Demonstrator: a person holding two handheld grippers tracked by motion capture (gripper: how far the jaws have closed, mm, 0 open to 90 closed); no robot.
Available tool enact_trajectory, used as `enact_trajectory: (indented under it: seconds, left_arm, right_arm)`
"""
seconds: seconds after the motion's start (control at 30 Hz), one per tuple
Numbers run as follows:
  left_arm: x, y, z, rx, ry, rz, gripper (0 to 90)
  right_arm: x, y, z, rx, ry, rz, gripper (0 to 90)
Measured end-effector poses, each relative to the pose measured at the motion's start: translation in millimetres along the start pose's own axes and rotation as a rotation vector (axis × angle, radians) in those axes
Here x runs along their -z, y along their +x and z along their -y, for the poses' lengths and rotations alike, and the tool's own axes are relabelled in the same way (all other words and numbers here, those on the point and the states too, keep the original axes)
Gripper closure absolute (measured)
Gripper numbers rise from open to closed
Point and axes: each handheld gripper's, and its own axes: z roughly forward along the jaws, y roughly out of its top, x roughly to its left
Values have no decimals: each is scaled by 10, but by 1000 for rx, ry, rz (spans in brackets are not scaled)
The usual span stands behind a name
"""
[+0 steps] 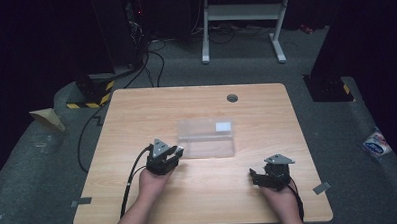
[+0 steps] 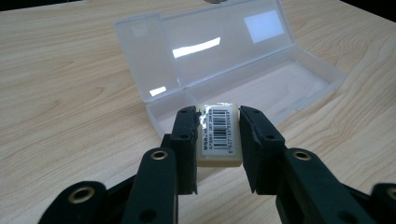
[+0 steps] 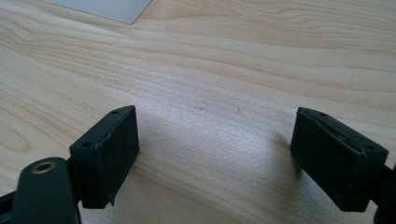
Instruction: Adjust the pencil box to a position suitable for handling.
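In left gripper view, left tool (image 2: 217, 135) clamps barcoded eraser (image 2: 219, 135); right tool (image 3: 215, 158) agape

In your left gripper view, the jaws covered both flanks of the pale eraser (image 2: 218, 135), and its barcode print was too small to read. Its near end hid part of the clear case's (image 2: 261, 84) front corner, and the case's far lid edge ran off the top of the picture. In your right gripper view, a grey sheet (image 3: 105, 8) at the top was cut off by the edge. From the high view, the white label (image 1: 223, 126) on the case was too small to read
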Motion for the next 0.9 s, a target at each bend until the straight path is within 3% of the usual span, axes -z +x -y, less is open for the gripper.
enact_trajectory:
  seconds: [0.43, 0.9]
  left_arm:
    - [-155, 52, -89, 37, 17, -14, 680]
    - [-356, 97, -97, 48, 53, -33, 680]
  right_arm:
    - [0, 0, 0, 0, 0, 0, 149]
    - [-1, 1, 0, 0, -1, 1, 149]
